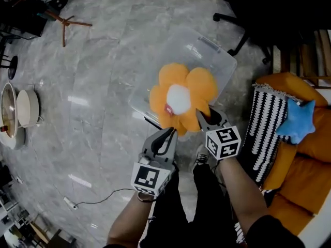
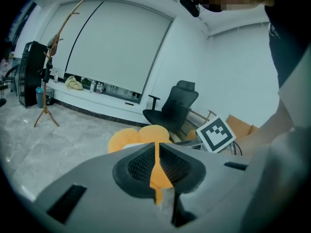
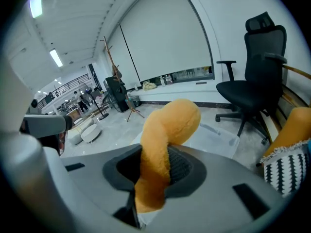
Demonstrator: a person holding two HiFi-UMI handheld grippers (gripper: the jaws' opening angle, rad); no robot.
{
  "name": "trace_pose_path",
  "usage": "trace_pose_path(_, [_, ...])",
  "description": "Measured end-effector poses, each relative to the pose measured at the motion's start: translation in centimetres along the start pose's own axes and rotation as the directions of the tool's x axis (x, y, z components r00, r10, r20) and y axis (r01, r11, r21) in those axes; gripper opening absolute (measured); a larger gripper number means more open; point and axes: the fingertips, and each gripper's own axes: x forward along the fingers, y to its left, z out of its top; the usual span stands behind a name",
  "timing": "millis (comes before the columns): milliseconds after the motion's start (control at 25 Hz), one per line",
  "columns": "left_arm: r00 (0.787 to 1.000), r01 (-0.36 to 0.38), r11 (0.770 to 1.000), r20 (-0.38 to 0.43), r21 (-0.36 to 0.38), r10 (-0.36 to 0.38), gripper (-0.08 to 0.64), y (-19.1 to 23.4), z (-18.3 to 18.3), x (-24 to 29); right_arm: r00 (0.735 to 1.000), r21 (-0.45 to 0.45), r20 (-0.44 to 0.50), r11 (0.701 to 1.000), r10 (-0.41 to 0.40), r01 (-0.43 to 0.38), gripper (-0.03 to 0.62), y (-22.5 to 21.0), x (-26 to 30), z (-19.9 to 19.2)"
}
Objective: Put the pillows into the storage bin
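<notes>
- A flower pillow (image 1: 181, 98), plush and bright orange, has rounded petals around a puffy white centre; a small red tag (image 1: 168, 108) sits at the centre's lower left edge.
- From the head view the pillow faces up and overlaps the near half of a clear plastic storage bin (image 1: 209, 53). It is held up by its two lower petals.
- The left gripper (image 1: 171, 133) has its jaws pressed almost together on a thin edge of orange fabric, which shows as a narrow strip between the pads in the left gripper view (image 2: 156, 152).
- The right gripper (image 1: 202, 115) pinches a thicker fold of petal. In the right gripper view the orange plush (image 3: 170, 125) bulges up and curls over from between the jaws (image 3: 155, 168).
- The bin stands open on a grey marbled floor (image 1: 103, 87).
- To the right, an orange sofa (image 1: 310, 143) carries a black-and-white striped pillow (image 1: 269, 133) and a blue star pillow (image 1: 297, 120).
- A black office chair (image 1: 248, 9) stands beyond the bin.
- A wooden coat stand (image 1: 64, 27) is at the far left, well apart from the bin.
</notes>
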Motion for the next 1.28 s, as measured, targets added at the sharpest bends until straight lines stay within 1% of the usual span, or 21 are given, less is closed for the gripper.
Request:
trace_pose_path(200, [0.999, -0.005, 0.998, -0.038, -0.060, 0.003, 0.052, 3.0, -5.8, 1.7, 0.998, 0.003, -0.057, 1.000, -0.001, 0.001, 0.110, -0.8, 5.4, -5.6])
trace_pose_path(320, [0.999, -0.011, 0.996, -0.053, -0.088, 0.006, 0.072, 4.8, -8.5, 2.5, 0.996, 0.013, -0.084, 1.000, 0.004, -0.003, 0.112, -1.1, 8.5, -8.2])
trace_pose_path(400, [0.998, -0.015, 0.994, -0.063, -0.106, 0.009, 0.085, 5.6, -10.0, 2.7, 0.995, 0.026, -0.102, 1.000, 0.008, -0.006, 0.125, -1.2, 10.3, -9.8])
trace_pose_path(560, [0.997, -0.029, 0.990, -0.074, -0.136, 0.019, 0.095, 7.0, -11.5, 2.4, 0.991, 0.041, -0.134, 0.999, -0.018, 0.024, 0.213, -1.1, 13.2, -11.6])
trace_pose_path(600, [0.997, -0.034, 0.990, -0.075, -0.141, 0.023, 0.095, 7.3, -11.6, 2.2, 0.990, 0.037, -0.139, 0.999, -0.016, 0.022, 0.265, -0.8, 13.6, -11.7])
trace_pose_path(640, [0.997, -0.038, 0.989, -0.075, -0.143, 0.027, 0.095, 7.5, -11.6, 2.1, 0.990, 0.032, -0.143, 0.999, -0.010, 0.014, 0.289, -0.4, 13.8, -11.7])
trace_pose_path(680, [0.997, -0.040, 0.989, -0.073, -0.144, 0.030, 0.095, 7.6, -11.4, 2.1, 0.990, 0.028, -0.143, 1.000, -0.001, 0.005, 0.272, -0.1, 13.9, -11.6])
trace_pose_path(800, [0.998, -0.043, 0.988, -0.061, -0.149, 0.034, 0.095, 7.6, -10.5, 2.3, 0.991, 0.020, -0.133, 1.000, 0.023, -0.020, 0.273, 0.5, 13.5, -10.8])
trace_pose_path(1000, [0.999, -0.032, 0.992, -0.034, -0.123, 0.028, 0.095, 6.8, -8.0, 2.5, 0.993, 0.021, -0.107, 0.999, 0.043, -0.041, 0.282, 0.8, 11.7, -8.4])
trace_pose_path(1160, [1.000, -0.015, 0.995, -0.021, -0.094, 0.013, 0.095, 4.8, -4.9, 1.8, 0.996, 0.036, -0.072, 0.998, 0.047, -0.045, 0.285, 1.0, 8.7, -5.7])
trace_pose_path(1280, [1.000, -0.004, 0.998, -0.003, -0.066, 0.004, 0.095, 3.1, -1.9, 0.9, 0.998, 0.044, -0.035, 0.997, 0.059, -0.058, 0.288, 1.4, 5.6, -2.8])
